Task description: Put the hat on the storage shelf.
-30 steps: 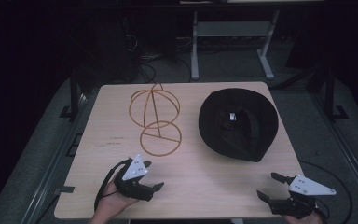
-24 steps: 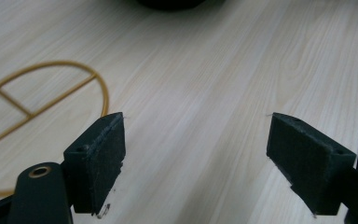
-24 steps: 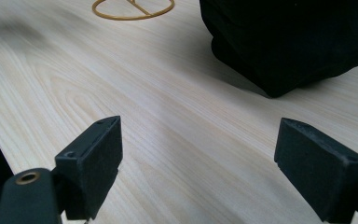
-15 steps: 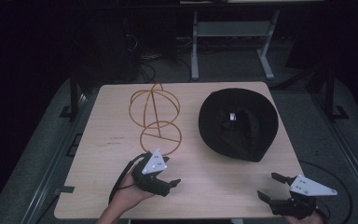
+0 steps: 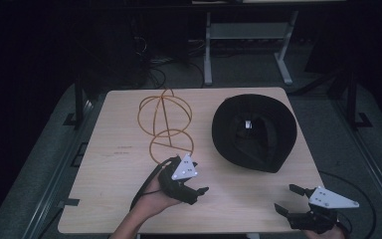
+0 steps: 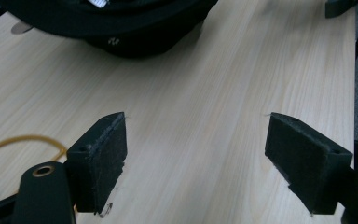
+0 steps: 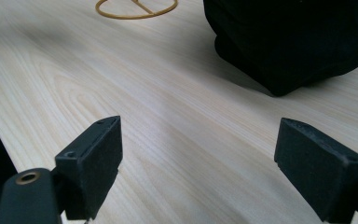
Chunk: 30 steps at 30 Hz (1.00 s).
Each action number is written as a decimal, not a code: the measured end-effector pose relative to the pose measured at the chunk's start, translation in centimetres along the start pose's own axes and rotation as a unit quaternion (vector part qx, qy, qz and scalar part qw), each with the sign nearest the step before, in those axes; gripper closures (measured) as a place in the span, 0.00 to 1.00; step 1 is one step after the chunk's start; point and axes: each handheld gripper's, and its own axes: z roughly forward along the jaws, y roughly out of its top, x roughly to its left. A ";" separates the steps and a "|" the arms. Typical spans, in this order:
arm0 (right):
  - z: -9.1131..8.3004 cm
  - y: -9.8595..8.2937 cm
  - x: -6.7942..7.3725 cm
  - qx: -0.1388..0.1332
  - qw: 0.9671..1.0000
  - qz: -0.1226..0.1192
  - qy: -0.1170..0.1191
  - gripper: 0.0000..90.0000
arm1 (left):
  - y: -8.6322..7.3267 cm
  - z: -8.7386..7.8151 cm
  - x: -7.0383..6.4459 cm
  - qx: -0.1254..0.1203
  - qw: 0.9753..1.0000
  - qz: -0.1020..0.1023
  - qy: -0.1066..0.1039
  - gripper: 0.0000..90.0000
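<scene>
High view: black hat (image 5: 254, 132) lies beside wire stand (image 5: 164, 124), apart.

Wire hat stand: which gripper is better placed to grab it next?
Left, probably. The left gripper sits beside the wire hat stand's base ring, jaws open. The right gripper is at the table's near right corner, with the black hat nearer to it.
</scene>
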 end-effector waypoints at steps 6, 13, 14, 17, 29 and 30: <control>0.1 0.0 -0.1 0.001 1.000 0.003 0.004 0.16 | 1.4 1.0 0.1 0.000 1.000 0.007 -0.005 0.23; 0.2 0.1 -0.2 -0.002 1.000 0.004 0.007 0.17 | 2.7 1.7 0.3 -0.004 1.000 0.010 -0.010 0.23; 0.3 0.1 -0.1 -0.001 1.000 0.003 0.007 0.17 | 3.0 1.8 0.3 -0.006 1.000 0.014 -0.010 0.23; 0.2 0.2 0.0 -0.002 1.000 0.003 0.010 0.17 | 3.9 2.1 0.4 -0.009 1.000 0.020 -0.010 0.23; 0.2 0.2 -0.1 -0.005 1.000 0.004 0.018 0.17 | 5.8 3.8 0.5 0.002 0.999 0.042 -0.011 0.22; 0.2 0.2 -0.1 -0.005 1.000 0.004 0.018 0.17 | 6.0 4.0 0.6 0.003 0.999 0.045 -0.010 0.22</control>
